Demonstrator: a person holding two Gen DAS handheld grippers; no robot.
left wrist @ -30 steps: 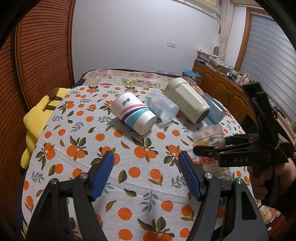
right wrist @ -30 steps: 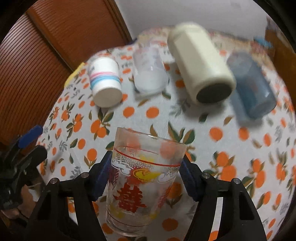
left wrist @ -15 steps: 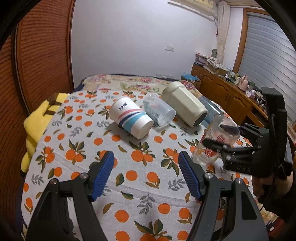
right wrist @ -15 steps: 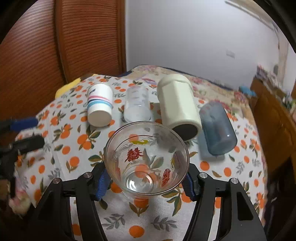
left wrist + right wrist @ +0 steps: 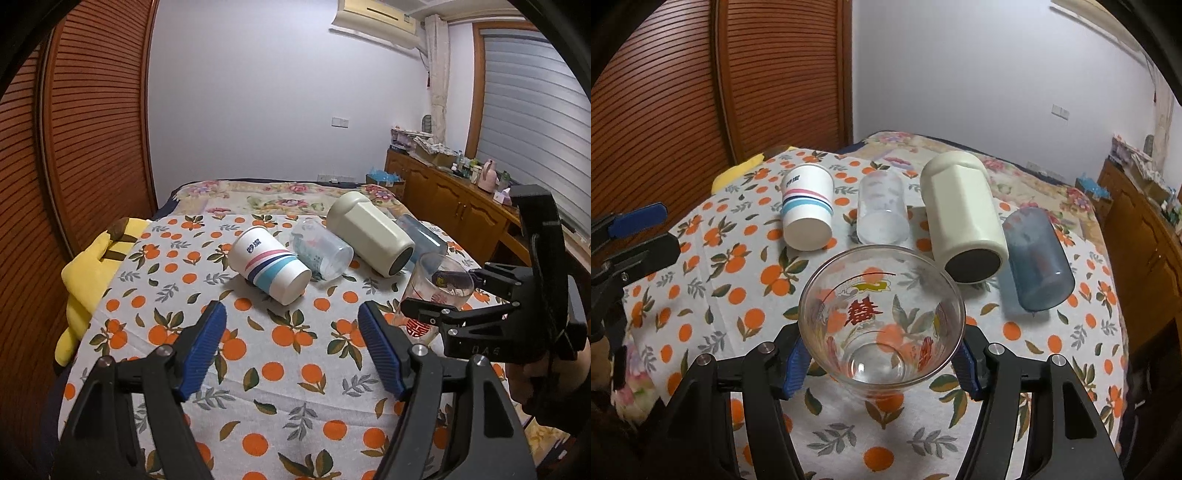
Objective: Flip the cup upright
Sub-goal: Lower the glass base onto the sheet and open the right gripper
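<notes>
Near the cloth's [image 5: 1052,343] right edge, the right gripper [image 5: 881,356] clamps the glass [image 5: 881,314], mouth up, base near the cloth; release remains. Left gripper [image 5: 291,349] hangs apart, empty. Four cups lie sideways.

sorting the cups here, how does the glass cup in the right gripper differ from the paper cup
The glass cup stands mouth-up, clamped in the right hand-held gripper; the paper cup lies on its side, untouched. The glass cup is see-through with red print; the paper cup is opaque white with stripes. Both taper toward the base.
</notes>
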